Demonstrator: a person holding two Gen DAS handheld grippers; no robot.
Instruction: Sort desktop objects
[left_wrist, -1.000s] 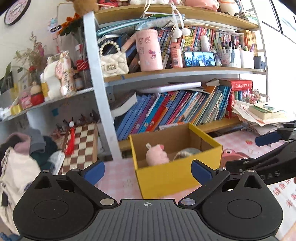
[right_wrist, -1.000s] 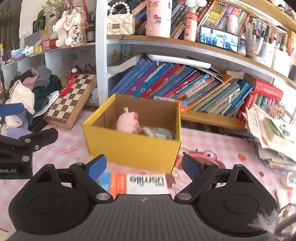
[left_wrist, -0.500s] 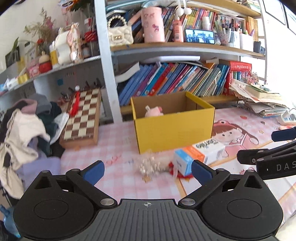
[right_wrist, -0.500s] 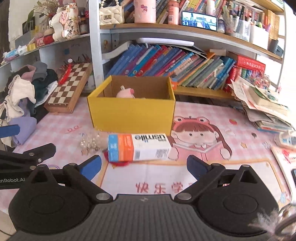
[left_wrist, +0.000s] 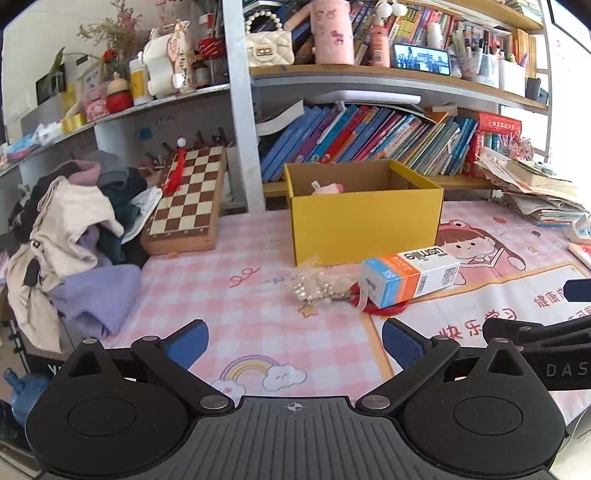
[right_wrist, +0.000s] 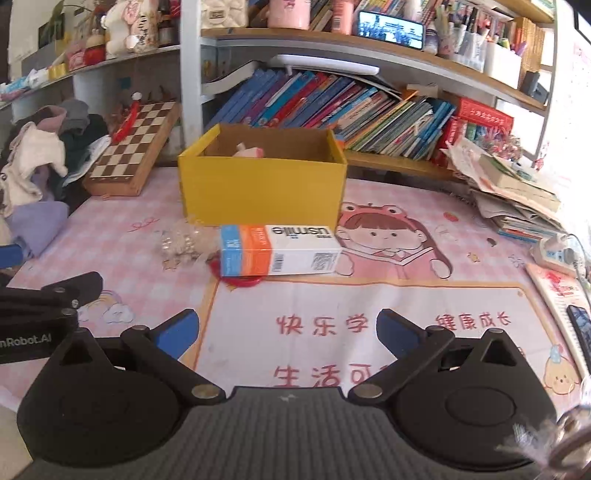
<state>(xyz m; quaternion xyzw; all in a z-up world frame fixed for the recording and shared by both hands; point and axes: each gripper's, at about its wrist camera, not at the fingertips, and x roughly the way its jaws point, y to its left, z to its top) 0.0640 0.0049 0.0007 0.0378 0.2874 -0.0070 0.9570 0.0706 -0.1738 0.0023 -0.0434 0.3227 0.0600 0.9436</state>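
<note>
Fingers on the right gripper (right_wrist: 288, 326) are spread wide with nothing between them; left gripper (left_wrist: 293, 339) likewise wide and empty. Both have pulled back and dropped from over the yellow box (right_wrist: 264, 182) since a second ago, so the last drop-off looks finished. Pink toy (right_wrist: 249, 151) sits inside the box. Toothpaste carton (right_wrist: 279, 250) and bead bag (left_wrist: 319, 286) lie mid-desk, just in front of the box, probably next.
</note>
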